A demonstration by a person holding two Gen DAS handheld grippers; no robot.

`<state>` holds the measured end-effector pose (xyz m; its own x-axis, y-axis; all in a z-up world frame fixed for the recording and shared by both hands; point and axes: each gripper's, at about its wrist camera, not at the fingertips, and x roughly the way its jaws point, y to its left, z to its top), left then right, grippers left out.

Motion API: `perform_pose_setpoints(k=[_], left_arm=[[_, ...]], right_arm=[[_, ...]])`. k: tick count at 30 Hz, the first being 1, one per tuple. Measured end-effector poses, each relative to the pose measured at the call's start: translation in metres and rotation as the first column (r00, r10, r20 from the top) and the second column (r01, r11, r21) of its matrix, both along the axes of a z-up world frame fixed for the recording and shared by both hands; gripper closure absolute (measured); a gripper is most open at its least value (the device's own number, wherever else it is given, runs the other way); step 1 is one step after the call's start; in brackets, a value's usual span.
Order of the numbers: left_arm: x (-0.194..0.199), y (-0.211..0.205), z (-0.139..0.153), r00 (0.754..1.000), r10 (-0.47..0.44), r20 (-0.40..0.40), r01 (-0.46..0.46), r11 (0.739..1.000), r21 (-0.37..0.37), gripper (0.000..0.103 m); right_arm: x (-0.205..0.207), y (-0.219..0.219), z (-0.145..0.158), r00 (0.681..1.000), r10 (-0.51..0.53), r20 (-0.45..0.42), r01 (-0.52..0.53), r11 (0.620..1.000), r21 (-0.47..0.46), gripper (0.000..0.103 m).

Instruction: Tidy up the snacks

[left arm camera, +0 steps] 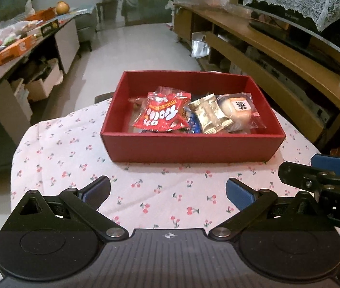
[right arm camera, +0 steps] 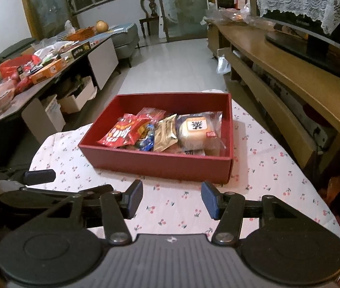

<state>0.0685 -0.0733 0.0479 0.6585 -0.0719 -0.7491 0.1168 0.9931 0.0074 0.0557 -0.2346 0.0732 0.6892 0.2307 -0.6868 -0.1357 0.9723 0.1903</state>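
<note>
Left gripper (left arm camera: 167, 192): jaws apart, empty; right gripper (right arm camera: 172, 199): jaws apart, empty, both over cherry-print cloth (left arm camera: 73, 168). Beyond: 1 red box (left arm camera: 191, 146) holding red snack bag (left arm camera: 162, 114), gold packet (left arm camera: 212, 115), wrapped bun (left arm camera: 240, 112).

An open, rectangular red cardboard box (left arm camera: 191, 147) sits flat on the counter, its lid off and its walls upright. Inside, the snacks lie heaped toward the near wall. A crinkled red foil packet with white lettering (left arm camera: 163, 115) rests on top at the left. Beside it lies a gold foil wrapper (left arm camera: 212, 116), tilted, with a small blue wrapper (right arm camera: 147, 140) peeking out between them. At the right lies a pale round bun in clear plastic with a black-and-white label (left arm camera: 238, 112).
</note>
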Motion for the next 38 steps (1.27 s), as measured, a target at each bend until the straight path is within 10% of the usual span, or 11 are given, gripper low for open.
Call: perform_pose_setpoints(k=[38], left_arm=[[-0.022,0.004,-0.002,1.0,-0.001,-0.003,0.001,0.999,0.037,0.0]], right_arm=[[-0.022,0.002,-0.018,0.997,-0.008,-0.079,0.007,1.0,-0.009,0.032]])
